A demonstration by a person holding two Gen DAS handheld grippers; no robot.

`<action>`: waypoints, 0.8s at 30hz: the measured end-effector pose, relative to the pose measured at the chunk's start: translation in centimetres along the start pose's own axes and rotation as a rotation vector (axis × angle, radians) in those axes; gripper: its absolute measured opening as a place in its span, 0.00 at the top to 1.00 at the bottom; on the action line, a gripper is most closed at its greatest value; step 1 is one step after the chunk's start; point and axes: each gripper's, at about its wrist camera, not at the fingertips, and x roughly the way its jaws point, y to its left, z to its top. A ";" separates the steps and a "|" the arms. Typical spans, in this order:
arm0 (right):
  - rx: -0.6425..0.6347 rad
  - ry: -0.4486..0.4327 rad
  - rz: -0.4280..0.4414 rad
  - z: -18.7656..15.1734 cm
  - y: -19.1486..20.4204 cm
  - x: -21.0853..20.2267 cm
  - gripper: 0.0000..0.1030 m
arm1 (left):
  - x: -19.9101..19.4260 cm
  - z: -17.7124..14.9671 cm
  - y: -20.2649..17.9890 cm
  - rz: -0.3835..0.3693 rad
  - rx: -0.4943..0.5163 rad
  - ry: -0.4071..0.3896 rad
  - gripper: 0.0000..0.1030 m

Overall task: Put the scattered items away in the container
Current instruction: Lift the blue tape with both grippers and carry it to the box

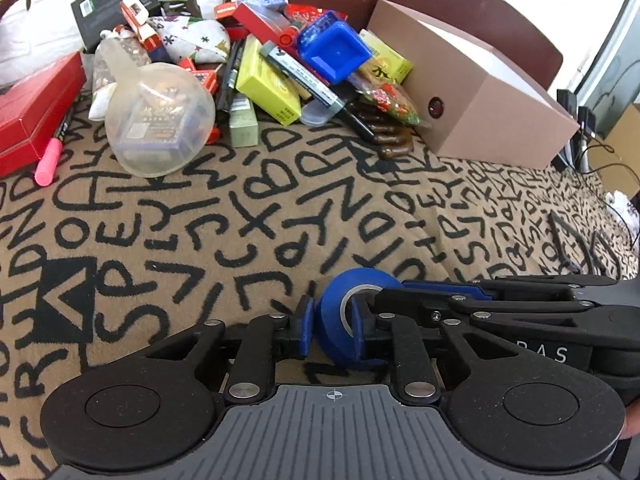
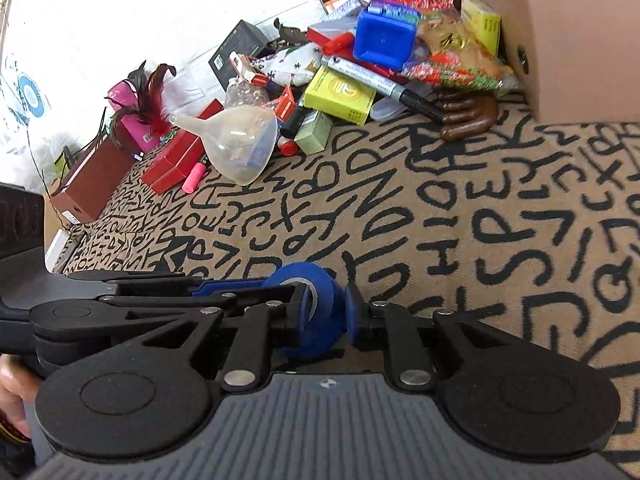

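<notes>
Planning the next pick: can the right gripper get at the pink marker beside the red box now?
Probably not yet: the right gripper looks clamped on the blue tape roll. The patterned cloth toward the pink marker lies bare, so the way seems free once the roll is released.

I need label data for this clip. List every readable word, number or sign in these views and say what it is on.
"RAS": white letters on the right gripper body, start hidden.
Large black letters cover the cloth, jumbled, no sure words.
One large black character on the yellow box by the cardboard box.
Print on the marker, yellow-green box, black box and funnel is too small or blurred.
</notes>
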 end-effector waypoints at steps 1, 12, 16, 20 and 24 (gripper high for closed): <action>-0.009 -0.008 -0.007 0.0 0.0 -0.5 0.80 | -0.1 0.1 -0.4 -0.009 0.002 0.001 0.74; -0.114 -0.175 -0.139 4.5 -2.4 -7.9 0.80 | -0.5 6.5 -7.6 -0.127 0.069 -0.097 0.76; -0.127 -0.237 -0.185 6.8 -4.1 -10.2 0.80 | 0.1 9.8 -10.4 -0.171 0.101 -0.127 0.75; -0.165 -0.291 -0.230 9.5 -5.3 -12.1 0.80 | 0.7 13.3 -12.8 -0.205 0.129 -0.154 0.78; -0.179 -0.325 -0.255 12.6 -7.0 -12.5 0.80 | 2.7 17.4 -14.2 -0.234 0.111 -0.154 0.80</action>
